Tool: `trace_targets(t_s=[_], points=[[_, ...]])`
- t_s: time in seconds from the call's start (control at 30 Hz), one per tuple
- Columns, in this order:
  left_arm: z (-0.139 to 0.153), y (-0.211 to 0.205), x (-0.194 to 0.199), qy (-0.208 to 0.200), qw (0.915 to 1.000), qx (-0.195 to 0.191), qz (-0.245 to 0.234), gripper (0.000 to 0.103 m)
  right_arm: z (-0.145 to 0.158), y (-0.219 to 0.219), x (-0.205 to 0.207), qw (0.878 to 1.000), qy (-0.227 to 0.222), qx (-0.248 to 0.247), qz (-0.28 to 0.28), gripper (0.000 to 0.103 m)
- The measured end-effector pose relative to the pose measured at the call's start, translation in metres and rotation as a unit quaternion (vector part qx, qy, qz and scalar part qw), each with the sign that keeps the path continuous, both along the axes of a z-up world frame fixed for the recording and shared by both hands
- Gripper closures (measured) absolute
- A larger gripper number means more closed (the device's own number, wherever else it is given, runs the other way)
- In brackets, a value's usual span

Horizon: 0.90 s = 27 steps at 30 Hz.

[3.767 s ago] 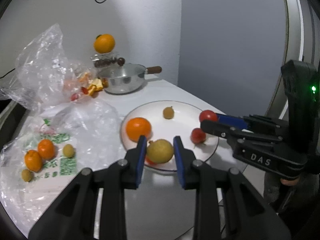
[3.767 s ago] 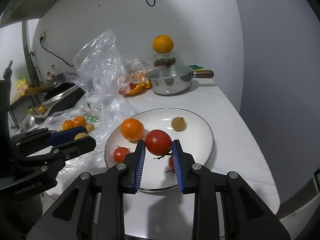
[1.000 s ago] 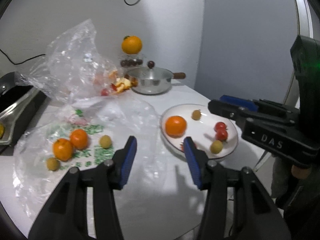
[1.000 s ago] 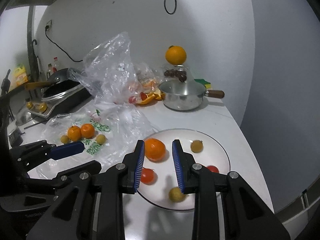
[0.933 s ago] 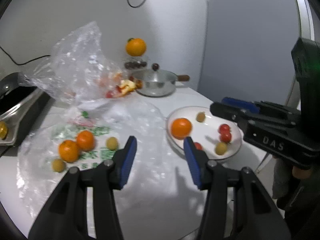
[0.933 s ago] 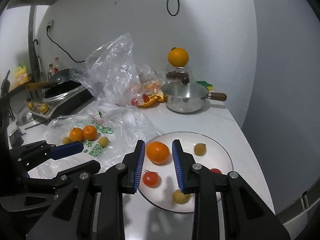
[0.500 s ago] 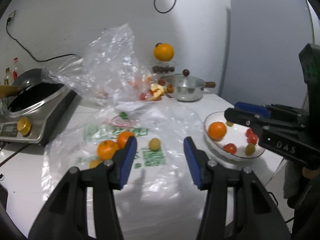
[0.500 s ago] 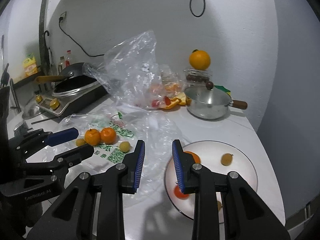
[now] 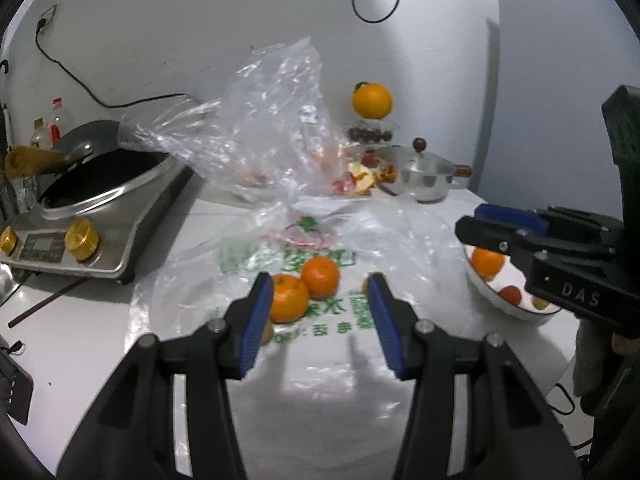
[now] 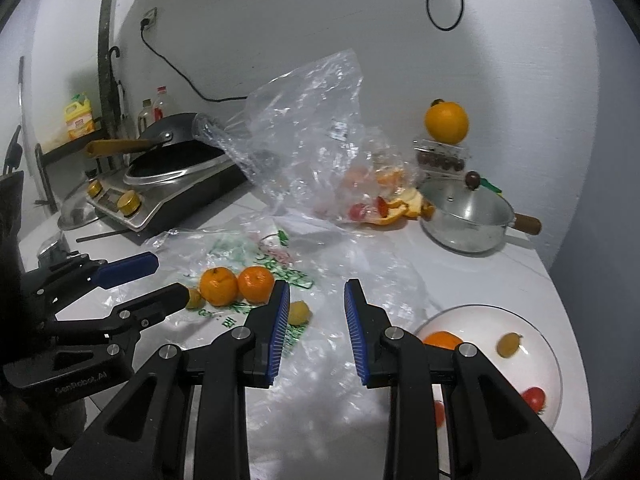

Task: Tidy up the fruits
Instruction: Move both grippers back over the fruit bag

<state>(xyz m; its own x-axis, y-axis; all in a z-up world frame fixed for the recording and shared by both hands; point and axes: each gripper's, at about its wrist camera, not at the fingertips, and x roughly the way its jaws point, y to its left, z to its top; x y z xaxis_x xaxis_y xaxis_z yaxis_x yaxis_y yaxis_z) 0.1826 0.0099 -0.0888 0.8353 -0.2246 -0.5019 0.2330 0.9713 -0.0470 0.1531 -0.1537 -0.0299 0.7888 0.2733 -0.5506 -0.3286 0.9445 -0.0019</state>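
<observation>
Two oranges (image 9: 304, 290) lie side by side on the printed plastic bag (image 9: 320, 320) on the tabletop (image 10: 500, 272), near our left claw (image 9: 320, 316), its jaws parted and empty. Our right claw (image 10: 314, 320) holds nothing, jaws at their narrowest, beside the white plate (image 10: 552, 360) of fruit.
</observation>
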Motion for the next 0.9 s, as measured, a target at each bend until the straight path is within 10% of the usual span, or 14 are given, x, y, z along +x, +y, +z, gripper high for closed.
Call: trace_targets(t_s=[0.9], points=[[-0.048,0.032,0.063,0.127,0.9915,0.03,0.007,0.053,-0.049,0.031,0.061,0.996,0.086,-0.017,0.023,0.064]])
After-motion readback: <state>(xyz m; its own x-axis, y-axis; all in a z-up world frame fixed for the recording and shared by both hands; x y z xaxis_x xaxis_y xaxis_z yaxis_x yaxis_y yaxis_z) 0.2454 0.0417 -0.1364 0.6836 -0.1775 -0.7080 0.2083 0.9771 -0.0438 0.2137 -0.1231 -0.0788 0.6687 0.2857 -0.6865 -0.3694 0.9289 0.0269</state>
